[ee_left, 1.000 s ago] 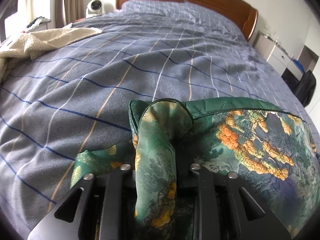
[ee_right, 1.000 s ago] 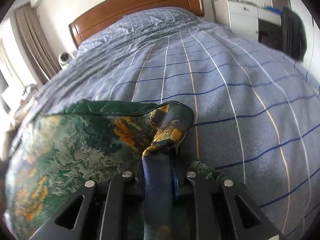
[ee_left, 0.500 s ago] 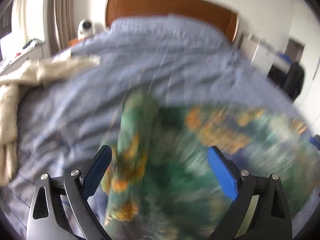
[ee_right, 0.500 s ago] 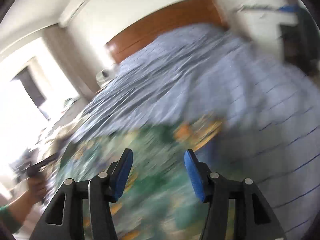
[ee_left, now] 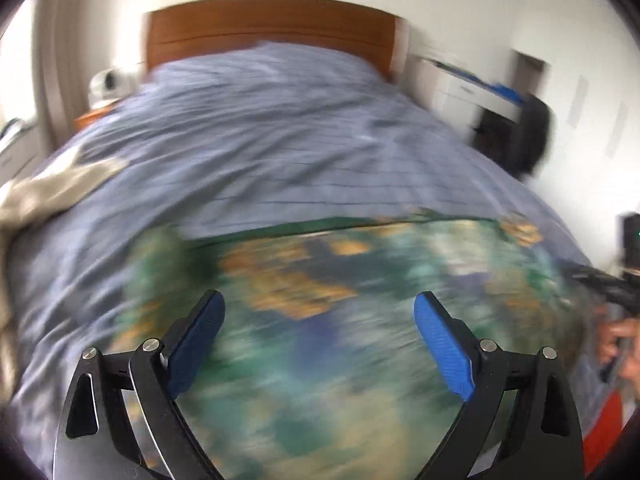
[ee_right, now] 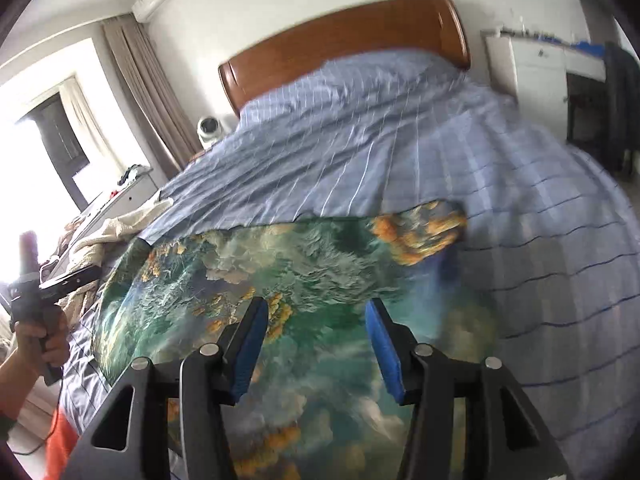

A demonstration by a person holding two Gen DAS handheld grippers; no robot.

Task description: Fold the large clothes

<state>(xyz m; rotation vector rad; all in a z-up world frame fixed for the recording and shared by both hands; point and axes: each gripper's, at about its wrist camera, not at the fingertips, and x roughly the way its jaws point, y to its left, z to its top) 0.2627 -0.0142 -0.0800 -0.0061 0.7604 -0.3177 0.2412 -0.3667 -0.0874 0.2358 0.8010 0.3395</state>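
A large green garment with orange and white print (ee_left: 320, 300) lies spread flat on the blue checked bed (ee_left: 280, 128); it also shows in the right wrist view (ee_right: 280, 272). My left gripper (ee_left: 320, 328) is open and empty, raised above the garment's near part. My right gripper (ee_right: 316, 340) is open and empty, also above the garment. The left wrist view is blurred by motion. The left gripper and its hand appear at the left edge of the right wrist view (ee_right: 36, 312).
A cream blanket (ee_left: 44, 192) lies at the bed's left side, also in the right wrist view (ee_right: 120, 228). A wooden headboard (ee_right: 344, 44) stands at the far end. A white cabinet (ee_right: 536, 72) and dark hanging clothes (ee_right: 620, 104) stand right of the bed.
Both grippers were shut on bunched corners of the garment. They have opened, let go and pulled back and up; the garment now lies flat on the bed.
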